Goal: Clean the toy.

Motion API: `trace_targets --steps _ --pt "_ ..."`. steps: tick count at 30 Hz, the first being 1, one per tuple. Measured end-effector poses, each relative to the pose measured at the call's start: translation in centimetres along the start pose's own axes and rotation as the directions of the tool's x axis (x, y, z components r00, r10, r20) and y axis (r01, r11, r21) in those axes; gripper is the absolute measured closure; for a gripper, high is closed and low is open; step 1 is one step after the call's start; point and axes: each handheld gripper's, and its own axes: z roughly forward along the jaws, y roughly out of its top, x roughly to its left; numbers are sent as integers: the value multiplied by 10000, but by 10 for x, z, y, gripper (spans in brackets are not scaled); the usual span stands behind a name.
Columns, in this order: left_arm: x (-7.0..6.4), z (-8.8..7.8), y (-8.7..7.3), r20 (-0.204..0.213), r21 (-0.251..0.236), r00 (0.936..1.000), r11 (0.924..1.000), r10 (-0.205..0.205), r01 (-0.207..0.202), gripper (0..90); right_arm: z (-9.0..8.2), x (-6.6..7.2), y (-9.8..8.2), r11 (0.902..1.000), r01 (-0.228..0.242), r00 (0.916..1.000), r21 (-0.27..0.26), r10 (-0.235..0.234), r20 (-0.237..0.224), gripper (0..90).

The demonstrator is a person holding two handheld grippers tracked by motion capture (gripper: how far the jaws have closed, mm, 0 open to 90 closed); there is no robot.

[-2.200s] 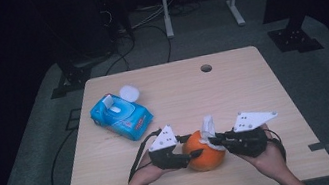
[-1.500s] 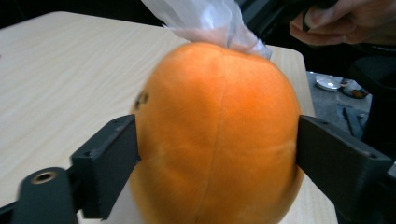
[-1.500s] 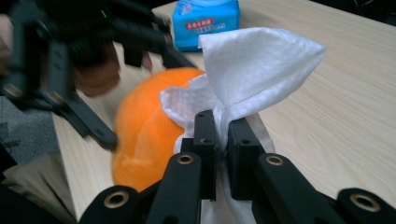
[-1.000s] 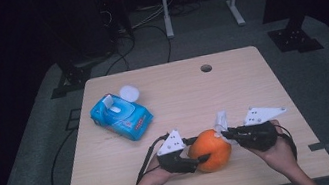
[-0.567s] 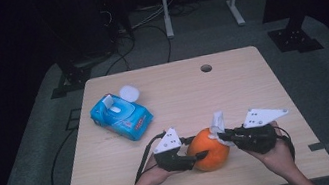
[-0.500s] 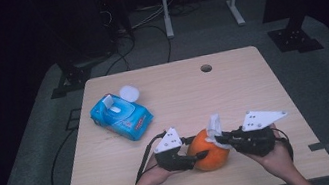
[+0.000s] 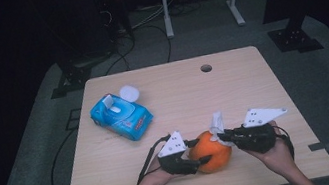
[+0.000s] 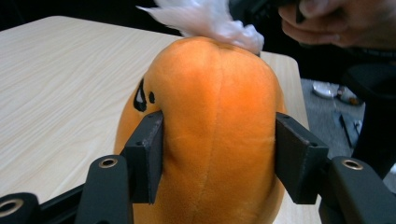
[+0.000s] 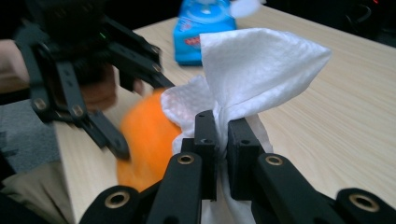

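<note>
Bare table [image 7: 233,91] lies beyond the grippers (far right side); blue wipes pack [image 7: 121,116] blocks the left.

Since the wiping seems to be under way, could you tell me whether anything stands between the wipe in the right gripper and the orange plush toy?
Nothing visible does. The right gripper pinches the white wipe, which lies against the top of the orange plush toy. The left gripper clamps the toy's sides, away from that spot.

left claw [image 7: 198,152] clamped, right claw [image 7: 224,135] pinched shut
</note>
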Motion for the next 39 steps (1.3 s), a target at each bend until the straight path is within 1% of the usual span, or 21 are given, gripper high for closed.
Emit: trace_targets --steps 1,3,4,5,6,8,10,13,14,18,19,21,23,24,26,27,29,32,34,36,39 --pt "0 0 0 -40 12 10000 10000 -3 3 396 1 0 0 9999 141 9999 72 -141 61 835" --pt "0 0 0 -69 -18 10000 10000 -66 66 398 1 -5 -3 9999 -75 9999 145 73 113 836" --pt "0 0 0 -68 -25 10000 10000 -40 40 398 1 -8 -5 9995 -64 9990 319 50 437 836" --pt "0 1 0 -73 -41 10000 10000 -39 39 398 1 -11 -7 9989 -156 9980 438 129 611 836" --pt "-1 1 0 -81 -63 10000 10000 -21 21 398 -1 -13 -8 9987 -409 9979 312 392 509 837" --pt "-1 3 0 -100 -85 9999 10000 4 -5 398 -2 -7 -5 9995 -262 9986 163 254 460 837" --pt "-2 4 0 -142 -148 9999 9999 -31 29 398 -1 5 4 9999 -2 10000 -117 1 -41 836" --pt "-3 4 0 -277 -174 9996 9998 11 -16 404 8 21 14 9965 829 9966 144 -828 -11 836" --pt "-2 3 0 -312 -209 9995 9998 -35 28 417 10 20 14 9959 886 9960 198 -887 59 837" --pt "-1 -3 5 -349 -358 9993 9993 -98 85 445 3 6 12 9995 300 9986 139 -305 421 838" --pt "0 -4 7 -355 -333 9993 9994 -69 57 448 1 8 13 9995 316 9986 20 -316 424 837" --pt "0 -6 8 -399 -345 9991 9994 -115 101 454 0 17 18 9989 425 9991 -202 -424 61 837" --pt "1 -6 8 -586 -158 9983 9999 -17 8 459 7 26 21 9958 916 9957 55 -917 116 837" --pt "3 -7 6 -595 -124 9982 9999 -54 47 460 9 25 21 9951 981 9950 136 -983 150 837" --pt "6 -9 3 -657 -152 9975 9996 -265 256 461 10 11 13 9976 663 9970 223 -671 398 838" --pt "7 -10 3 -649 -188 9973 9992 -356 345 462 8 4 8 9985 383 9964 390 -412 739 838" --pt "7 -9 3 -688 -182 9972 9994 -303 291 461 3 -7 1 9986 -59 9939 527 1 1100 838" --pt "3 -4 5 -625 -224 9979 9996 -181 168 461 -1 3 5 9999 62 9979 92 -68 651 838" --pt "2 -4 7 -621 -219 9979 9997 -161 148 462 3 17 14 9979 648 9969 83 -651 438 837" --pt "3 -8 7 -672 -223 9974 9995 -258 243 462 6 19 17 9956 917 9946 201 -926 477 837" --pt "7 -16 10 -854 -229 9960 9994 -271 252 462 4 11 14 9993 355 9979 110 -360 542 836"
